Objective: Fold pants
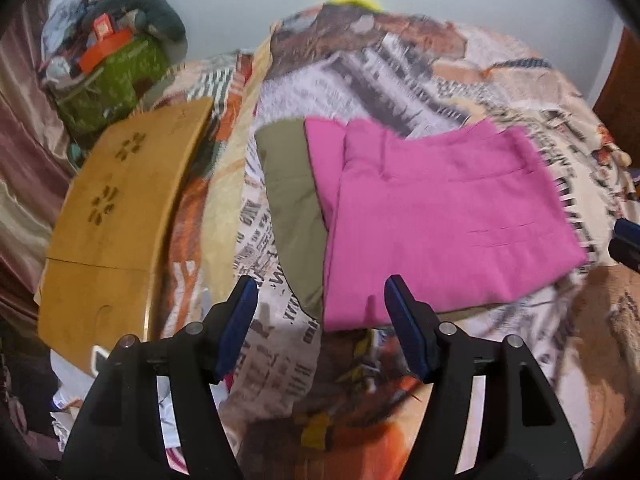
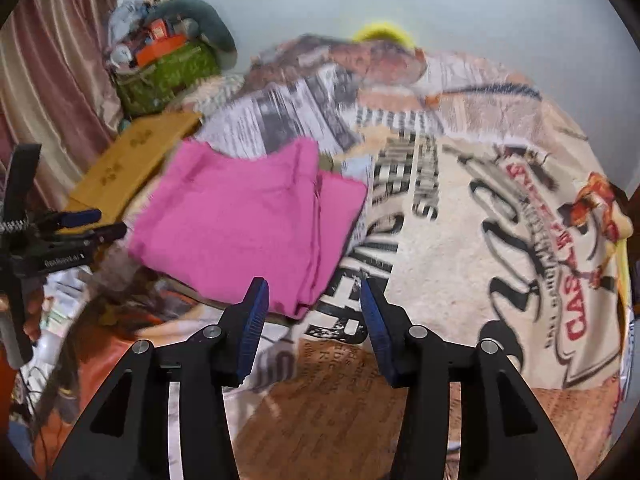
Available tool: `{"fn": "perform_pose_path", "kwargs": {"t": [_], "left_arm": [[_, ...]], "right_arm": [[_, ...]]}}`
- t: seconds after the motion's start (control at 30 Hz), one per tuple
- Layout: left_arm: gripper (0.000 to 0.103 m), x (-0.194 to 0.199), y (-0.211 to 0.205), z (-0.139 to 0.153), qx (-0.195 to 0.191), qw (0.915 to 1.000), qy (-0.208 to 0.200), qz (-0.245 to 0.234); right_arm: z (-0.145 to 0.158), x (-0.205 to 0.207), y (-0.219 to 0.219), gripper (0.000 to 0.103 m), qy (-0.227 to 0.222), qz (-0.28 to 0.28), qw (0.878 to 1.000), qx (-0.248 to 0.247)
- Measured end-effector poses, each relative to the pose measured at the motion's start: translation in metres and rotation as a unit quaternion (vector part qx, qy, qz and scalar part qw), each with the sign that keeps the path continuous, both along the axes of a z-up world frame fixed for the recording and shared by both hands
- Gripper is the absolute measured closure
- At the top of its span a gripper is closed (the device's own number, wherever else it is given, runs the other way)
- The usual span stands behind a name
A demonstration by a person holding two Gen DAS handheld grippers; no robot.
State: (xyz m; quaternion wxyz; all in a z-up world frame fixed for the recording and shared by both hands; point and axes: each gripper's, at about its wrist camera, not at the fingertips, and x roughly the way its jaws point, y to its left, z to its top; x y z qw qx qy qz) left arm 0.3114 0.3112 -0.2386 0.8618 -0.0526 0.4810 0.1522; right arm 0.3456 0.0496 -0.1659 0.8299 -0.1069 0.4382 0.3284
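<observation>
Pink pants folded on newsprint-patterned blanket, "CAS" legible

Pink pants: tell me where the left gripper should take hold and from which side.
Grip the pink pants at the near corner by the olive garment, coming in low from the near edge. The left gripper already faces it, jaws open, and the layers stack there.

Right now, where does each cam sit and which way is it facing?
Left wrist: rides the left tool, looks forward over the bed at folded pink pants lying on an olive garment; its own open fingers show, and the other tool's tip at the right edge.
Right wrist: rides the right tool, facing the printed bedspread, pants at left; own open fingers show, left tool at far left.
Shared: pants, wooden board, green bag.
</observation>
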Motion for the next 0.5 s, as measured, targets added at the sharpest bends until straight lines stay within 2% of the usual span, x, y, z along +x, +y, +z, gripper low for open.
{"fn": "perform_pose_path", "kwargs": {"t": [0.13, 0.23, 0.3, 0.5], "left_arm": [[0.038, -0.021, -0.016, 0.048, 0.011, 0.9991, -0.041, -0.005], [0.037, -0.044, -0.034, 0.092, 0.016, 0.9958, -0.089, -0.015], [0.031, -0.059, -0.047, 0.118, 0.017, 0.9926, -0.119, -0.021], [0.031, -0.114, -0.087, 0.187, 0.027, 0.9797, -0.194, -0.041]], "right_arm": [[0.045, -0.019, -0.009, 0.059, -0.037, 0.002, 0.999, 0.039], [0.083, -0.041, -0.016, 0.059, -0.069, 0.007, 0.995, 0.077], [0.103, -0.055, -0.019, 0.059, -0.084, 0.011, 0.992, 0.098], [0.161, -0.107, -0.038, 0.059, -0.137, 0.023, 0.977, 0.163]]}}
